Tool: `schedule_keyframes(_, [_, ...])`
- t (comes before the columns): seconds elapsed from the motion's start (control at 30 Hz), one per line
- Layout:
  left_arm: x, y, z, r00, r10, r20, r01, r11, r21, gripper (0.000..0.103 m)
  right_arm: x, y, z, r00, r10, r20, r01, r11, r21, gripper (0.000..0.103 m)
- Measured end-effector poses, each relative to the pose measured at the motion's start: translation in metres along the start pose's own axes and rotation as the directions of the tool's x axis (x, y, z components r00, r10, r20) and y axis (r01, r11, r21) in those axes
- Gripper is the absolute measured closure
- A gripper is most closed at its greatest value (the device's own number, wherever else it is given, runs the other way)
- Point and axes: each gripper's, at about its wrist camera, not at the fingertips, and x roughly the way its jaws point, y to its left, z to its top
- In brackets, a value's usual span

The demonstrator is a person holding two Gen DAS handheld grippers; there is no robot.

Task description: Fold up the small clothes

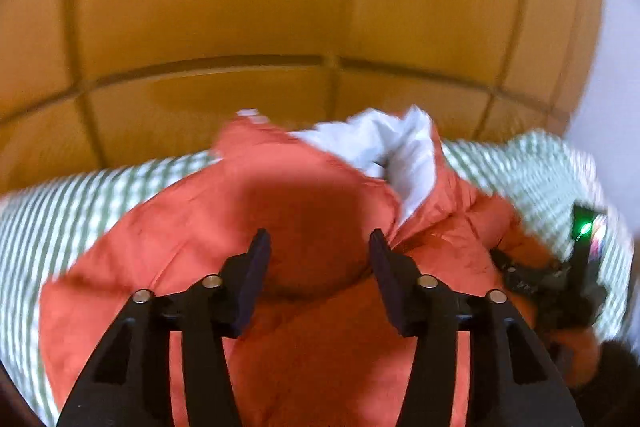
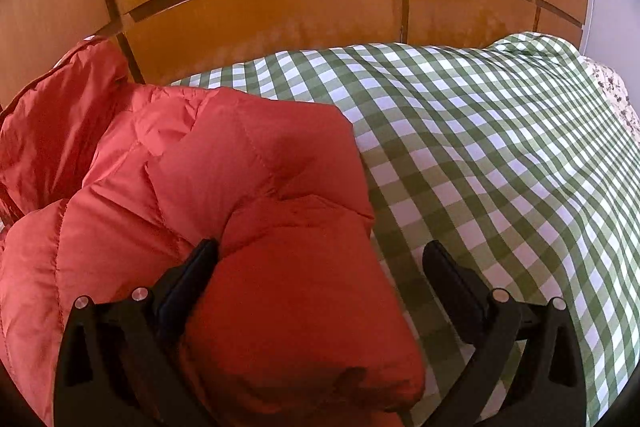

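The red quilted jacket [image 2: 224,187] lies on the bed's green checked cover [image 2: 500,147], bunched toward the left of the right wrist view, with wooden cupboard doors [image 2: 280,7] beyond the bed's far edge. In the left wrist view, which is blurred, its white lining [image 1: 384,147] shows at the far side where the cloth gapes.

Your left tongs [image 1: 320,251] hang above the jacket, partly open with nothing between the pads; the right-hand pad sits close against a ridge of fabric, though the blur hides whether it touches. Your right tongs [image 2: 320,259] stand wide open astride the jacket's near right corner: the left pad [image 2: 200,259] presses into a fold, the other [image 2: 444,267] stands clear over the cover. Neither pair grips anything.

You seem to be between grasps, with a side panel apparently laid over and the garment lumpy. The next move probably calls for closing the right tongs on that thick near corner, taking a matching edge with the left, then carrying both across. Padded cloth springs back, so grip deep.
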Motion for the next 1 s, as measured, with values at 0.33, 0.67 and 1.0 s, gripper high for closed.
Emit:
schedule_keyframes(0.33, [0.134,0.044,0.016,0.980,0.098,-0.172,-0.124,0.981,-0.148,0.063,0.002,-0.002,0.000,1.000,0.028,0.003,-0.028,0.999,0.017,0.002])
schedule_keyframes(0.67, [0.059,0.051,-0.010,0.985,0.170,-0.008,-0.166,0.948,-0.271,0.061,0.004,-0.002,0.000,1.000,0.027,0.002,-0.027,1.000,0.016,0.002])
schedule_keyframes(1.0, [0.020,-0.051,0.011,0.988,0.076,0.137,-0.083,0.996,0.043,0.050,0.004,-0.003,0.000,1.000,0.028,0.001,-0.028,0.999,0.017,0.002])
